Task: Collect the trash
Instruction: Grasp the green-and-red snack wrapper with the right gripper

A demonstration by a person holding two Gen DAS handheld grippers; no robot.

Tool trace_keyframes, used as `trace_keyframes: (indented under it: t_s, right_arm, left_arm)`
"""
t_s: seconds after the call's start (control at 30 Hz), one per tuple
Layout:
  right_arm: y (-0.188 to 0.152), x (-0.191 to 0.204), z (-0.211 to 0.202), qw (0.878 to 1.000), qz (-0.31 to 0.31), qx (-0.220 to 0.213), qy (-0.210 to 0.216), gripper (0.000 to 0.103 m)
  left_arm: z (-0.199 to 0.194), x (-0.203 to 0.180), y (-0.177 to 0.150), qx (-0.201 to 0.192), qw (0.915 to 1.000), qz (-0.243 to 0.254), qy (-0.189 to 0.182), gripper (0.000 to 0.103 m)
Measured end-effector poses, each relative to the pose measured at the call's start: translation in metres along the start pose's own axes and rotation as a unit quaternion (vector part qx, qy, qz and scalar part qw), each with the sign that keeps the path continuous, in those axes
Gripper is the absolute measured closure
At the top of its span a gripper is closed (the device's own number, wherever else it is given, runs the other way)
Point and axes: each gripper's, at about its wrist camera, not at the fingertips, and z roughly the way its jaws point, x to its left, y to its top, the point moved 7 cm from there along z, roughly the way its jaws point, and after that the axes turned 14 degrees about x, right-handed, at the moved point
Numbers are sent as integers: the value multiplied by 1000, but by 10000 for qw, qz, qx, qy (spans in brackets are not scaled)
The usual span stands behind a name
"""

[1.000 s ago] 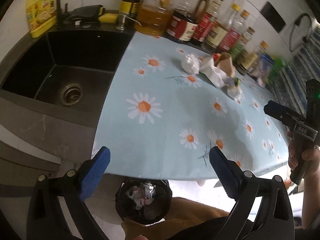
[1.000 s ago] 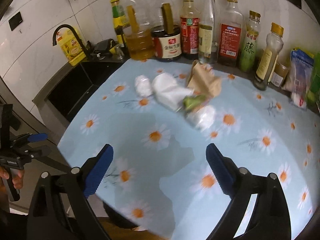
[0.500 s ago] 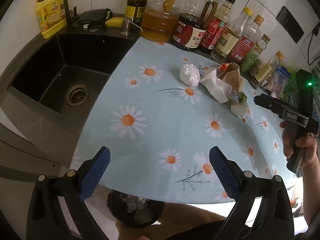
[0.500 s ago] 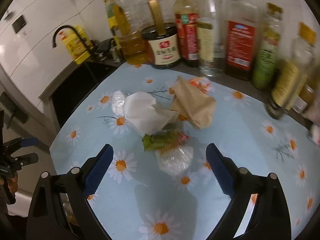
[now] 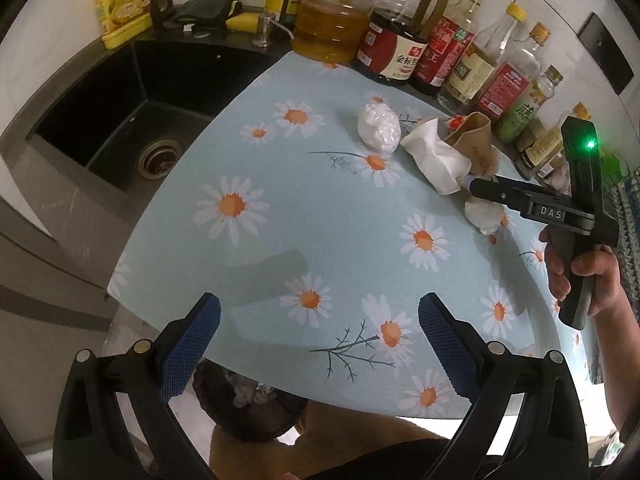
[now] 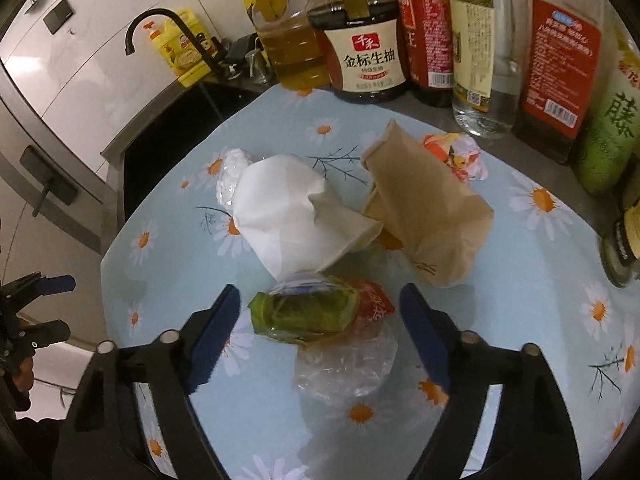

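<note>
Trash lies on the daisy-print counter (image 5: 320, 220): a white paper bag (image 6: 288, 212), a brown paper bag (image 6: 424, 208), a green wrapper (image 6: 304, 312), a clear plastic wad (image 6: 348, 364), a crumpled white plastic ball (image 5: 379, 128) and a red-orange wrapper (image 6: 456, 150). My right gripper (image 6: 320, 320) is open, its jaws on either side of the green wrapper. My left gripper (image 5: 316, 344) is open and empty over the counter's front edge. The black bin (image 5: 248, 408) with trash sits below it.
Several sauce and oil bottles (image 6: 368, 40) line the back wall. A black sink (image 5: 116, 116) with a faucet (image 6: 168, 28) lies to the left, with a yellow detergent bottle (image 5: 120, 4) behind it. The right gripper (image 5: 532, 204) also shows in the left wrist view.
My right gripper has moved forward and down to the trash pile, now straddling the green wrapper. My left gripper has risen and moved in over the counter edge.
</note>
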Motion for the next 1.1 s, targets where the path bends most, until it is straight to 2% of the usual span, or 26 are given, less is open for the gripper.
trace_keyframes:
  t_s: [0.1,0.53,0.83,1.1]
  right_arm:
    - [-2,0,1,10000,-83,19,23,34]
    - [-5,4,-26,9986,-87,-398,352,34]
    - [-22,3,-63,9965,-30,-792,277,34]
    - [-60,-15,-99,9934,321,-1092,165,34]
  left_arm:
    - [3,-1,-2,22,10000,-75,21,7]
    - [16,-24,4,164,9998,103,3,7]
    - [27,-62,25,151,9970,760,-3,7]
    - [51,-110,44,294,9876,1544,15,7]
